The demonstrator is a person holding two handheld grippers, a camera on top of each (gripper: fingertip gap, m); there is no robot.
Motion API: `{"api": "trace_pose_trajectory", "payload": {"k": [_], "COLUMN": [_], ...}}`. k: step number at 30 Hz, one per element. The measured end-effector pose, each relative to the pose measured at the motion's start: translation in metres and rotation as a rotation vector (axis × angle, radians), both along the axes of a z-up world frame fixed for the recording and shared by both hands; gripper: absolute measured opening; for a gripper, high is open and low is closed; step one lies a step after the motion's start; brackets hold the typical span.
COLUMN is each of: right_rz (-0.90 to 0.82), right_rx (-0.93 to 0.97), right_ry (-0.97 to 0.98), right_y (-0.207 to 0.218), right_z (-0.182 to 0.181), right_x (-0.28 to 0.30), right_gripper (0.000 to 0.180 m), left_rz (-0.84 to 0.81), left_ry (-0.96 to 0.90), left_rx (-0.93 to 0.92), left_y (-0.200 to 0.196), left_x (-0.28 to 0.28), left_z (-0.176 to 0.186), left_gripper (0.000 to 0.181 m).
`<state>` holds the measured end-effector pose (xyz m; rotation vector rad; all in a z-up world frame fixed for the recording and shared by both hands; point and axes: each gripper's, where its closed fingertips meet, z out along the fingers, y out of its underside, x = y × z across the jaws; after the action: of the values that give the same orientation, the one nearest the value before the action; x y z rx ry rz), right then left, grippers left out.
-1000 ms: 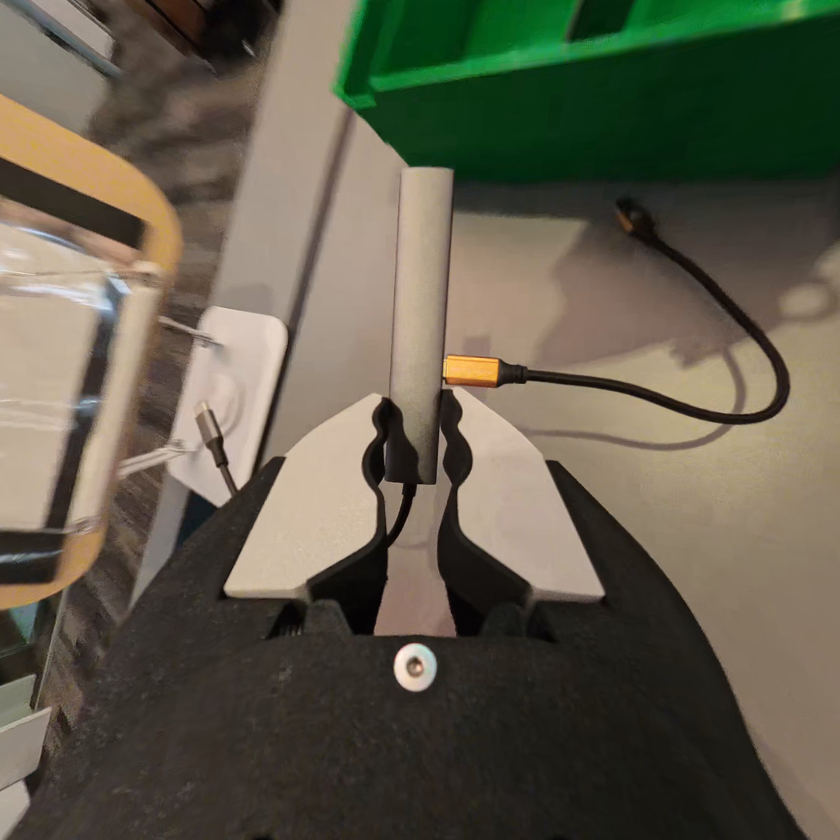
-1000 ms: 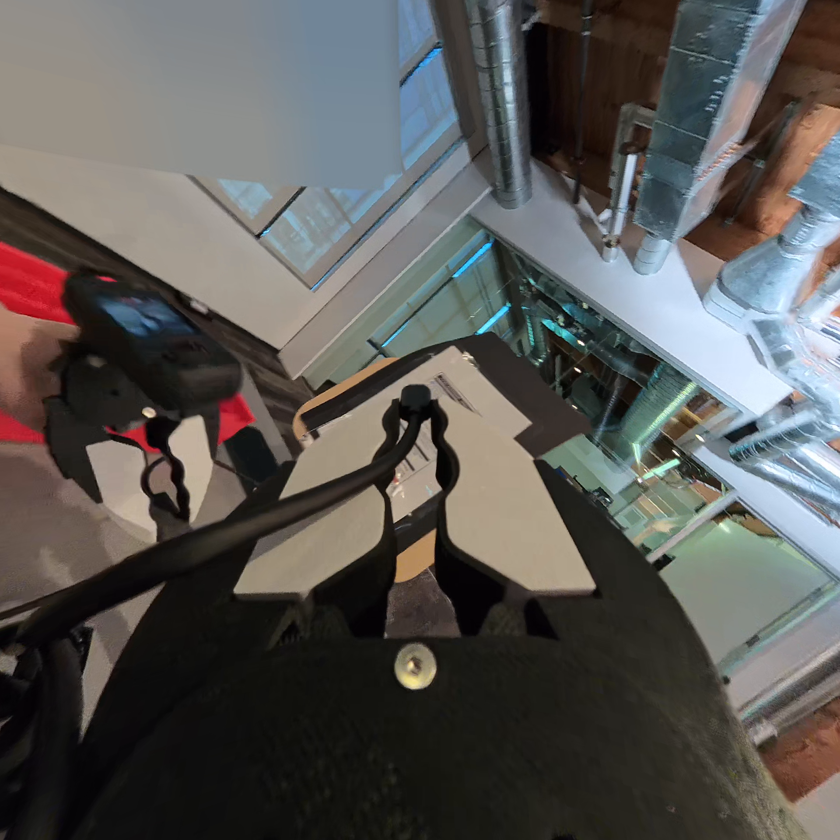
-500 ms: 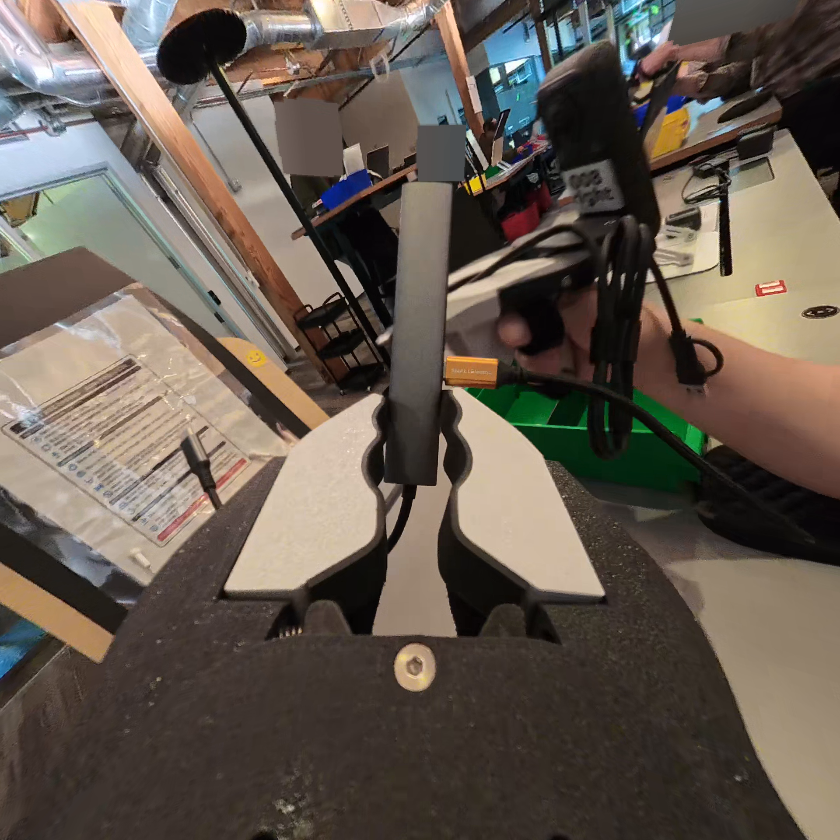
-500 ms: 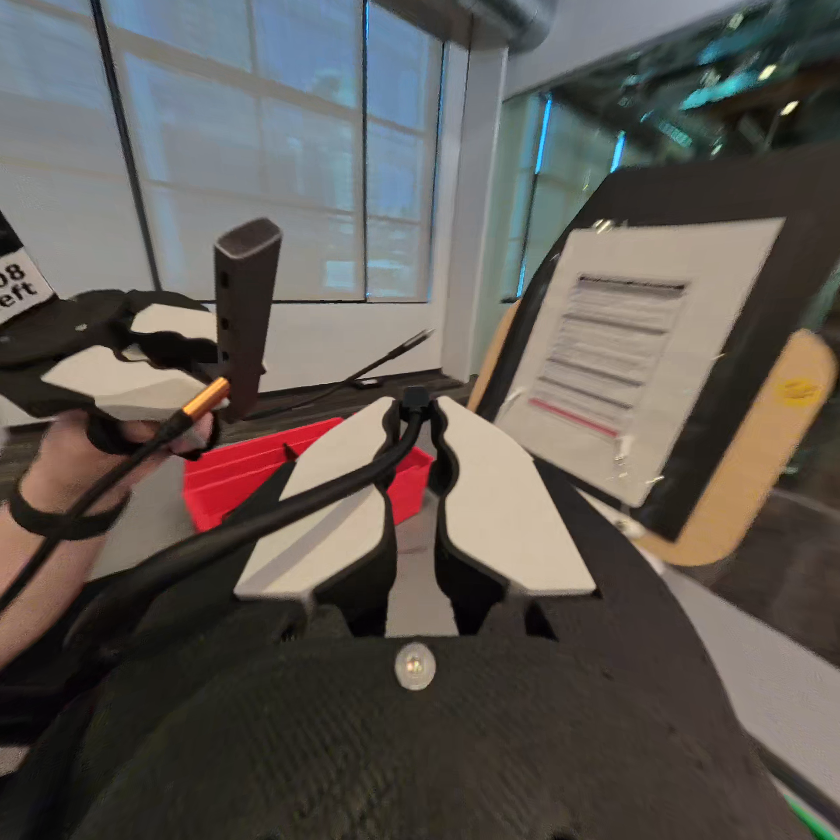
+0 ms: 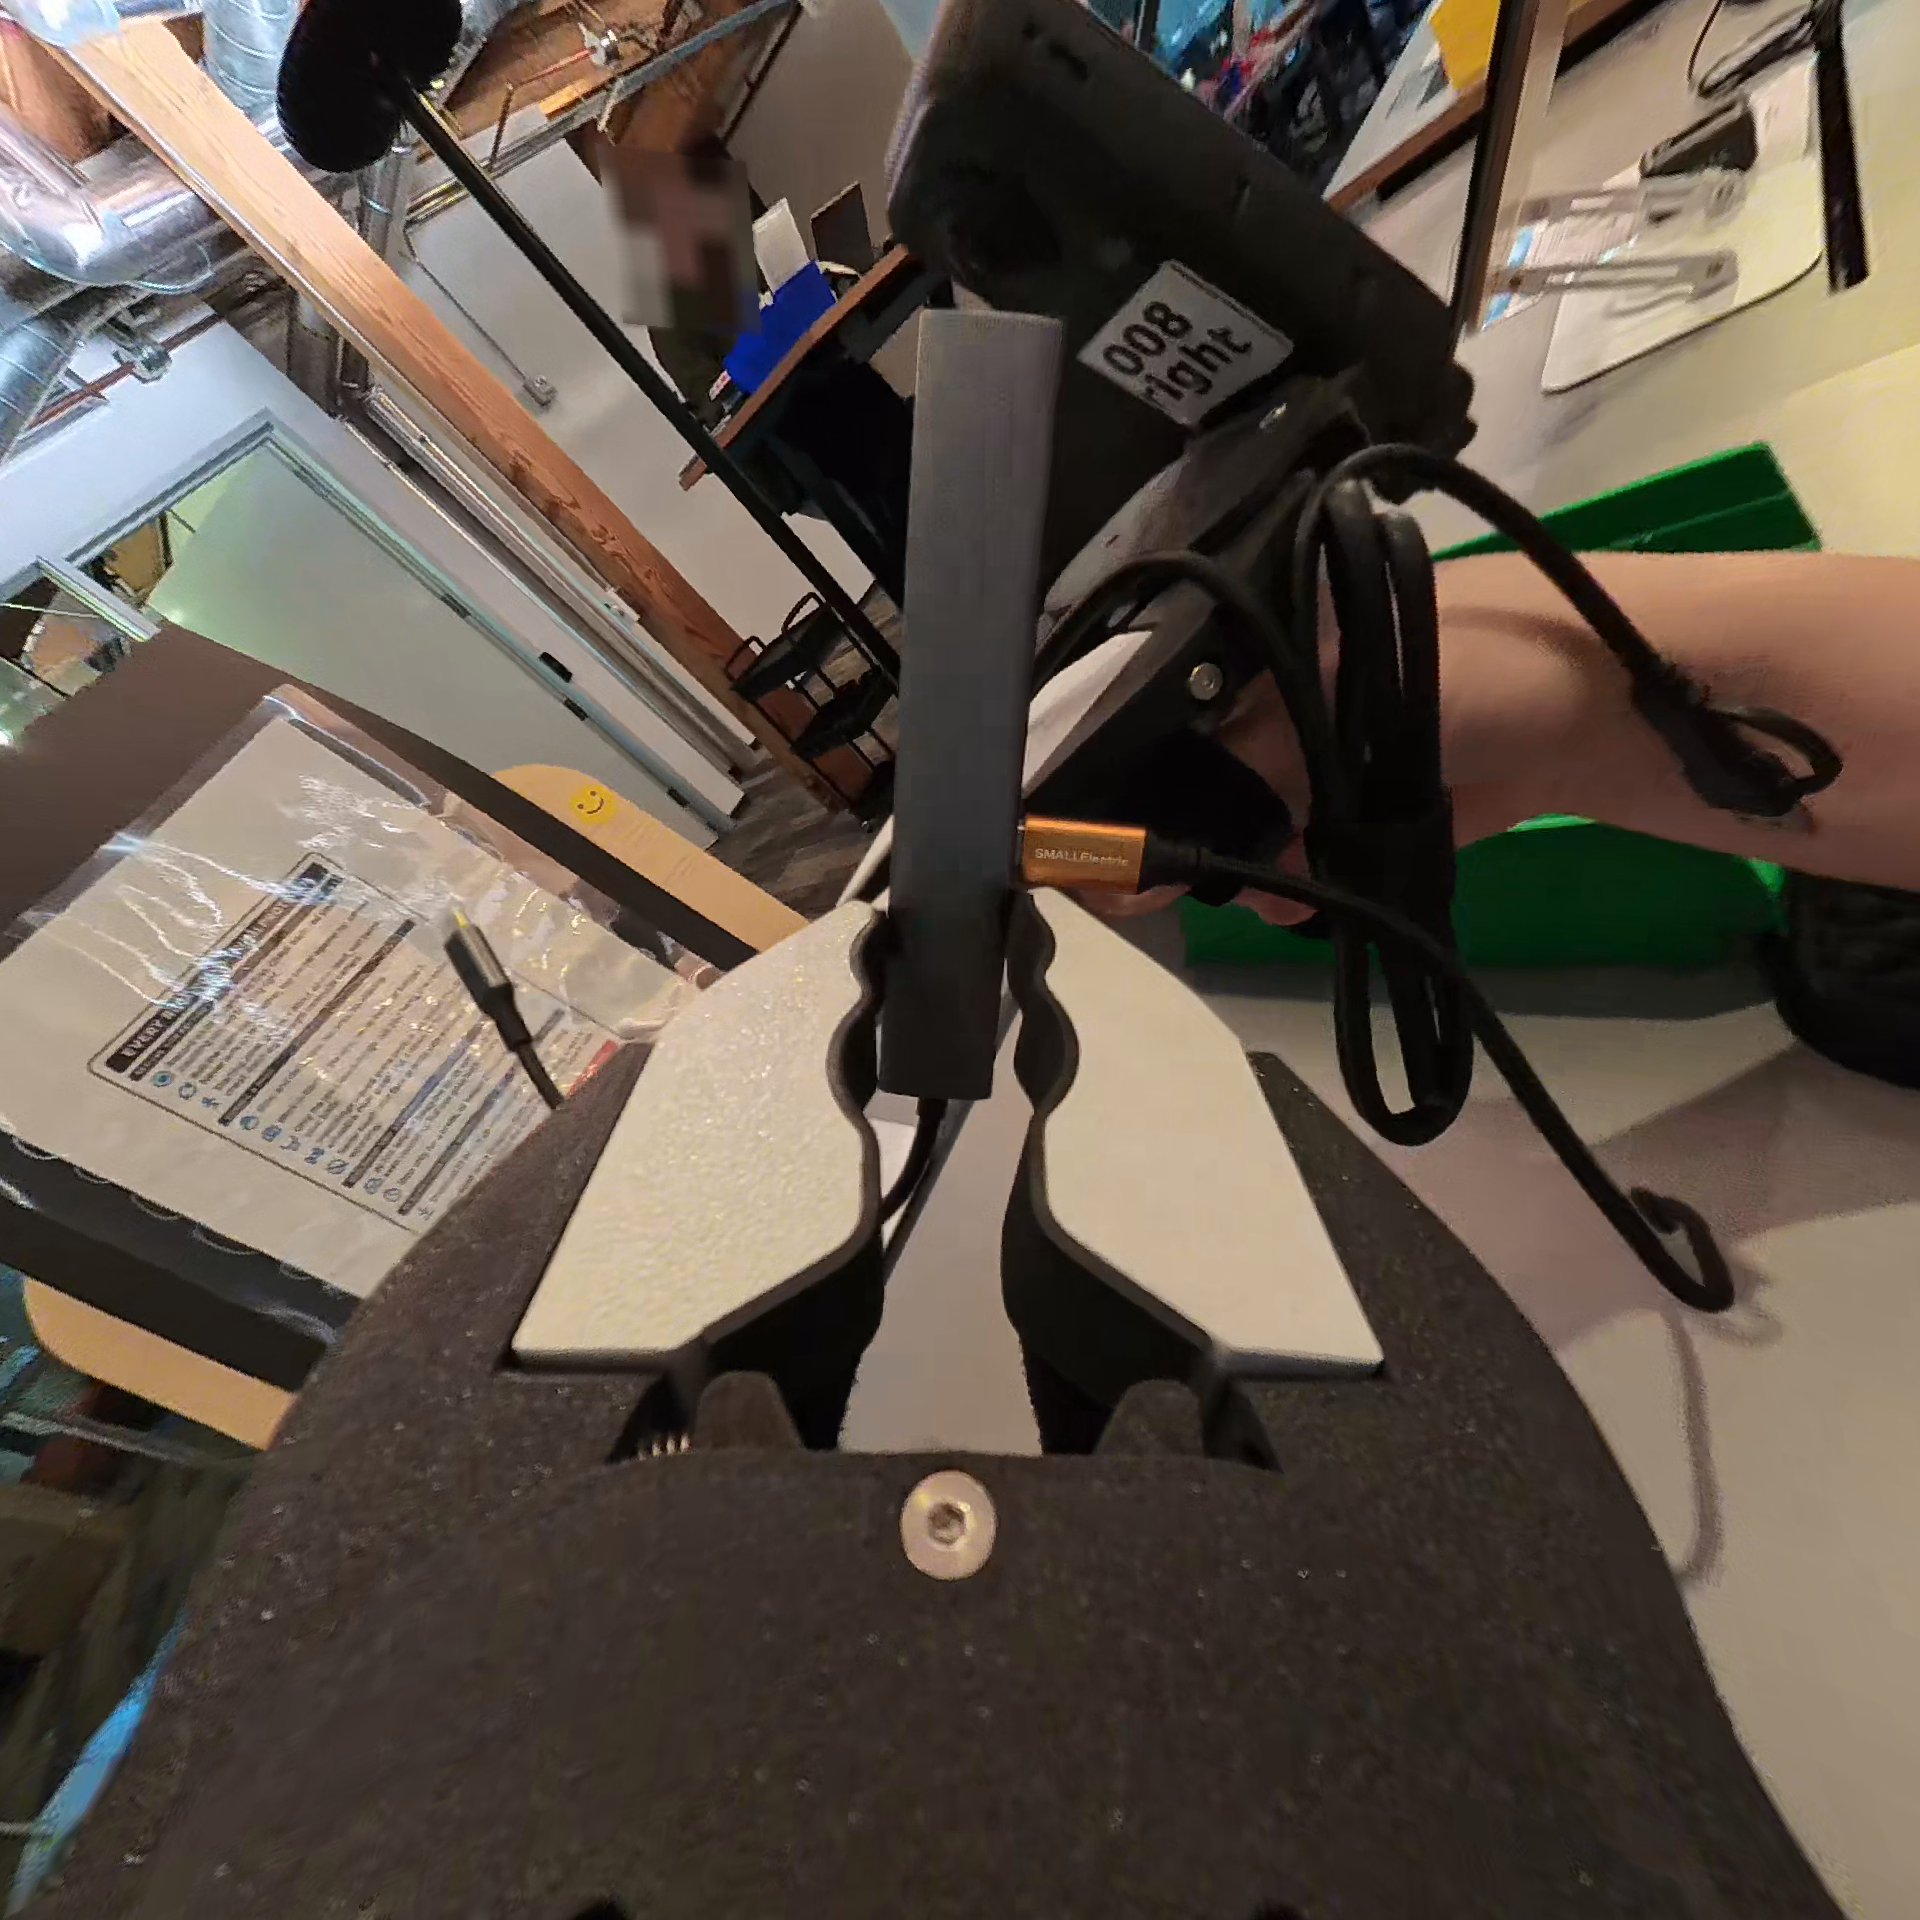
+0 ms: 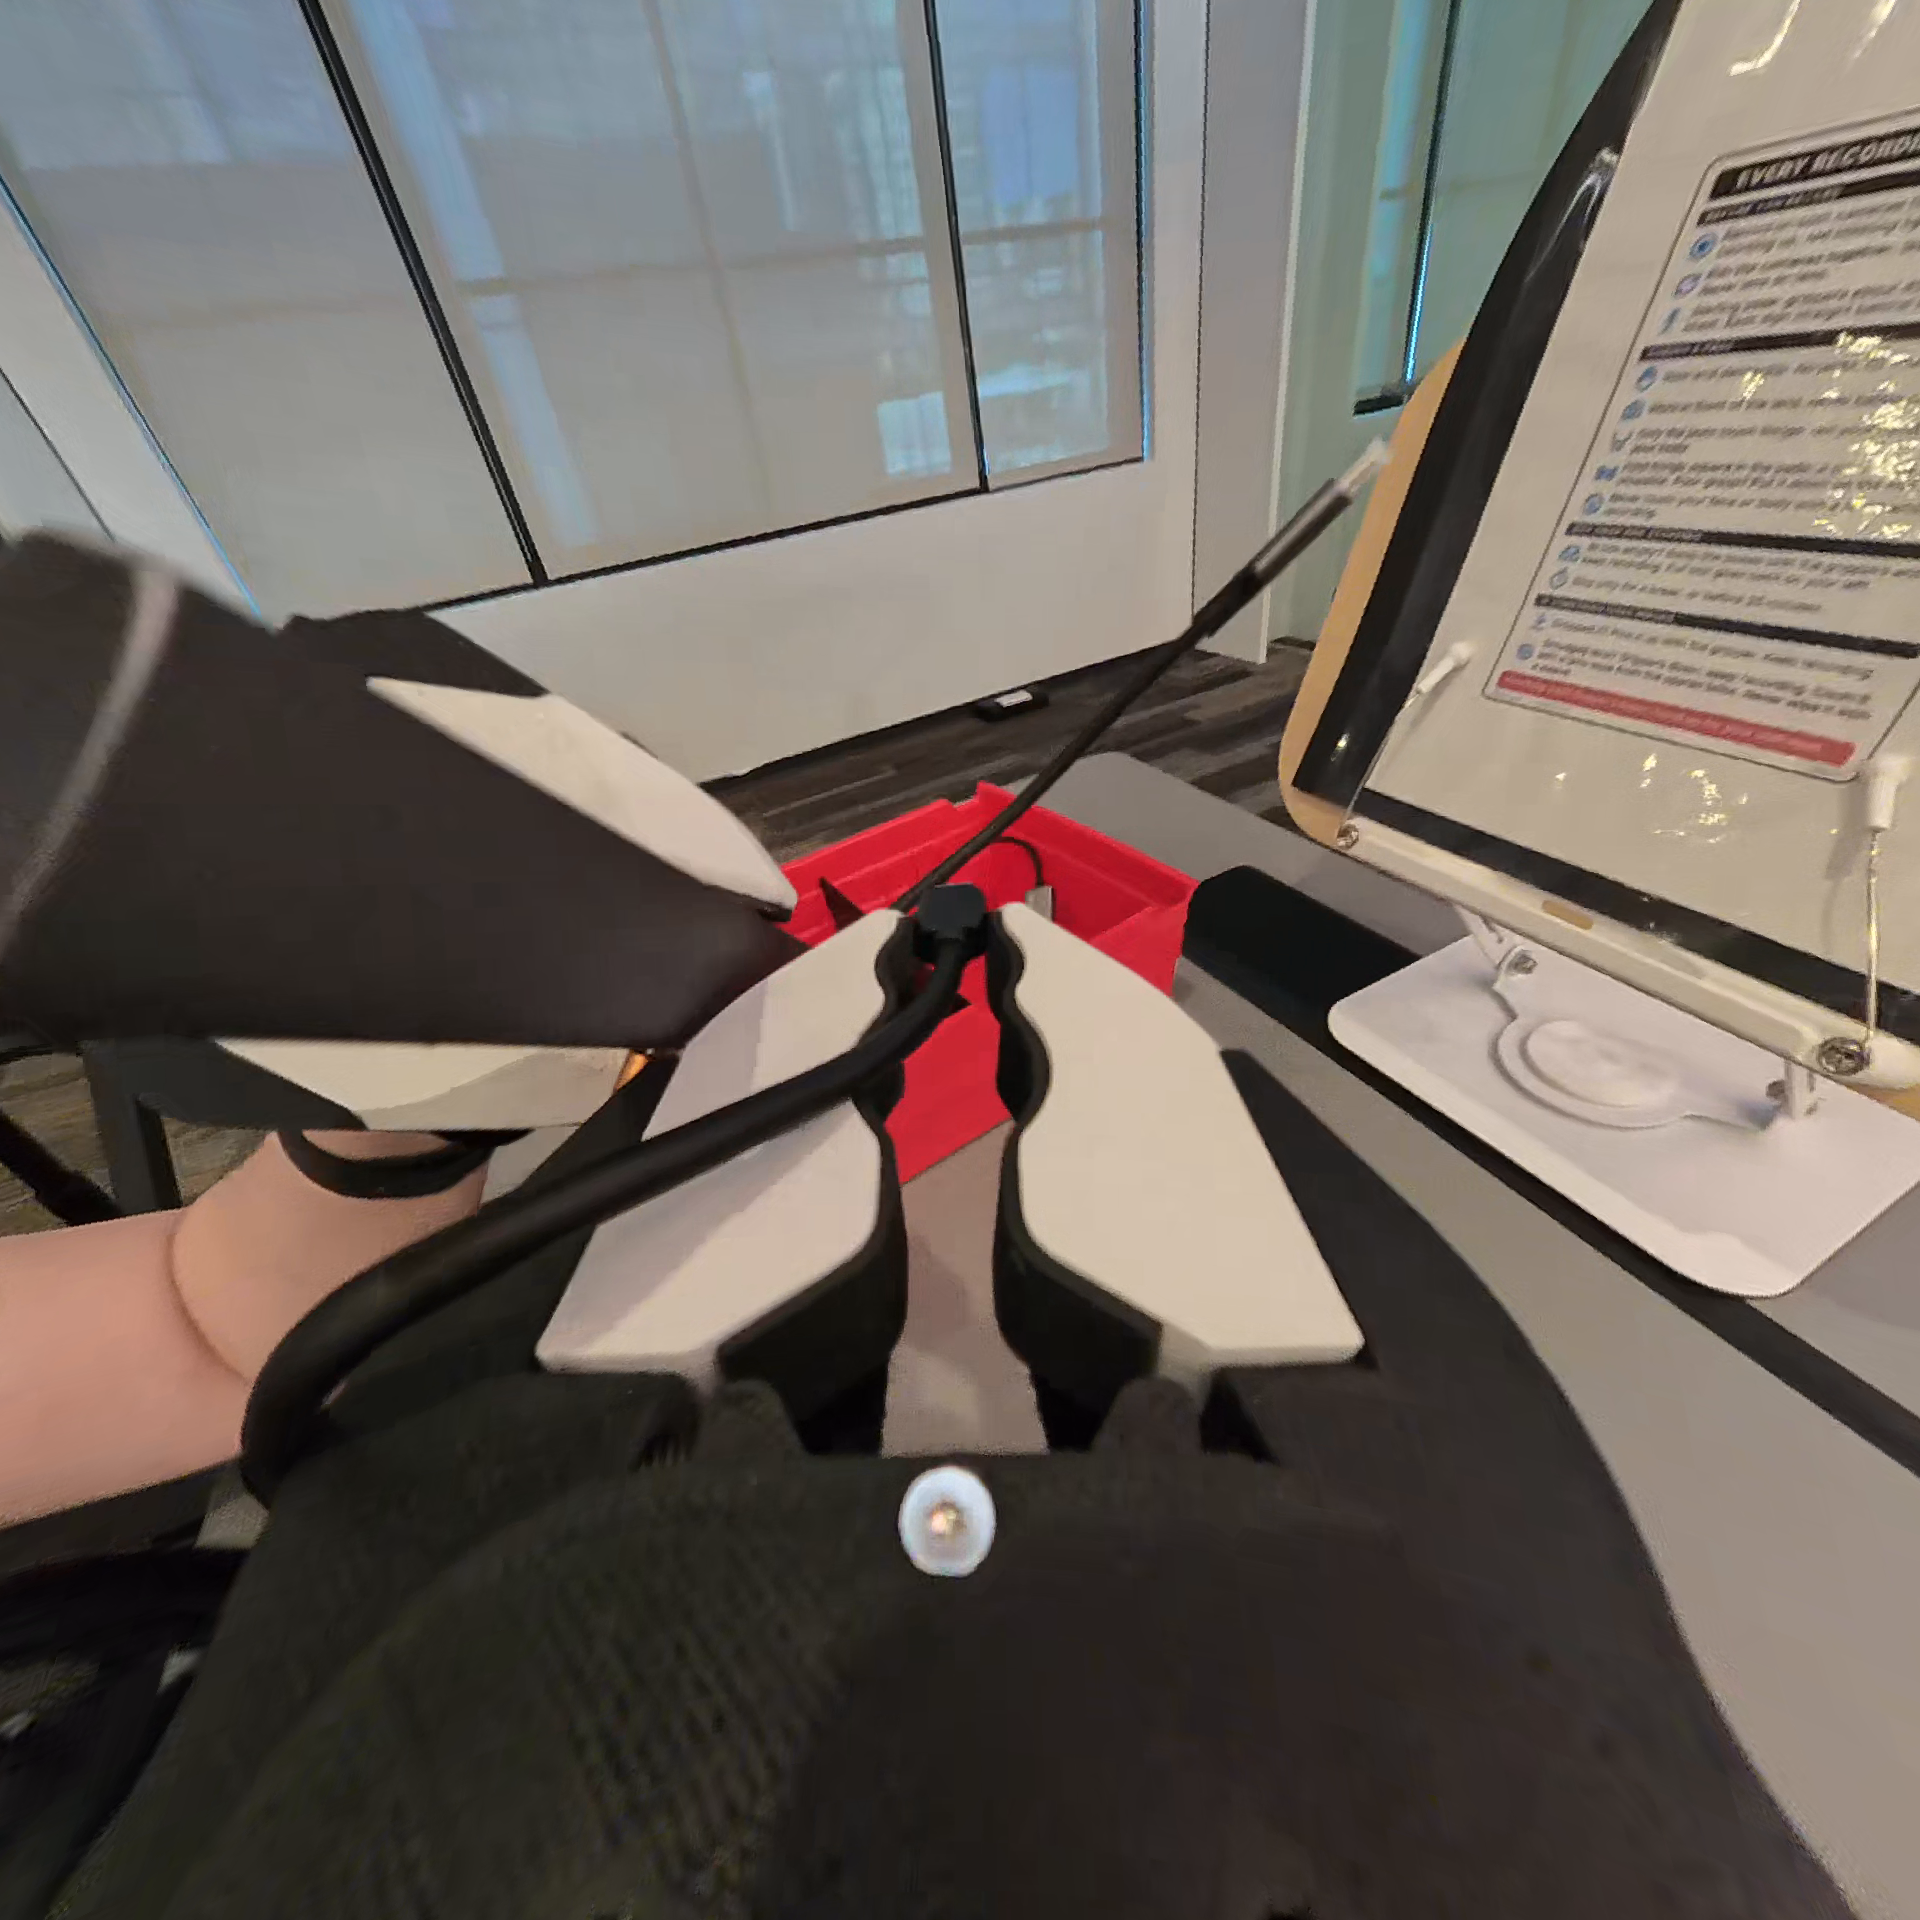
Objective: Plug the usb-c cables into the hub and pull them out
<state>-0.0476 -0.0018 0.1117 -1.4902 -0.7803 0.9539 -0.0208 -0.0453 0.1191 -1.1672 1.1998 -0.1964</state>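
Note:
My left gripper (image 5: 951,920) is shut on the lower end of a grey hub (image 5: 971,644) and holds it upright in the air. An orange usb-c plug (image 5: 1086,854) sits in the hub's right side, and its black braided cable (image 5: 1496,1049) hangs away to the right. The hub's own lead with a silver plug (image 5: 473,951) sticks up at the left. My right gripper (image 6: 948,920) is shut on the black plug (image 6: 951,912) of a thick black cable (image 6: 623,1174). The left gripper's body (image 6: 416,831) lies close at its left and hides the hub there.
A green bin (image 5: 1610,904) stands behind a person's forearm (image 5: 1610,707). A red bin (image 6: 1101,894) sits past my right fingertips. A laminated sheet on a white stand (image 6: 1621,1132) is at the right, on the grey table (image 6: 1766,1507). The gap from one gripper's tips to the other's is roughly 5 cm.
The left gripper has lifted the hub off the table and tipped it upright. The right gripper, still holding the black plug, has swung down and moved close beside the left gripper.

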Motion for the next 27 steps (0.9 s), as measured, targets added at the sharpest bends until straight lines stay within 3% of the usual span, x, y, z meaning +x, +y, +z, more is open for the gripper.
{"api": "trace_pose_trajectory", "payload": {"k": [1, 5, 23, 27], "right_rz": [-0.003, 0.005, 0.062, 0.041], "right_rx": [-0.003, -0.01, -0.039, -0.009], "right_ry": [-0.012, -0.024, -0.12, -0.082], "right_y": [0.001, 0.001, -0.001, 0.0], "right_z": [-0.002, -0.006, -0.024, -0.015], "right_x": [0.0, -0.002, -0.007, -0.006], "right_gripper": [0.013, 0.013, 0.013, 0.013], "left_rz": [0.012, 0.05, 0.033, 0.043], "left_ry": [0.014, 0.055, 0.177, 0.132], "left_rx": [0.015, 0.124, 0.148, 0.163], "left_y": [0.001, 0.003, 0.002, 0.002], "left_x": [0.0, -0.001, -0.003, -0.004], "left_z": [-0.002, -0.005, -0.02, -0.012], "left_gripper": [0.021, 0.021, 0.022, 0.022]}}
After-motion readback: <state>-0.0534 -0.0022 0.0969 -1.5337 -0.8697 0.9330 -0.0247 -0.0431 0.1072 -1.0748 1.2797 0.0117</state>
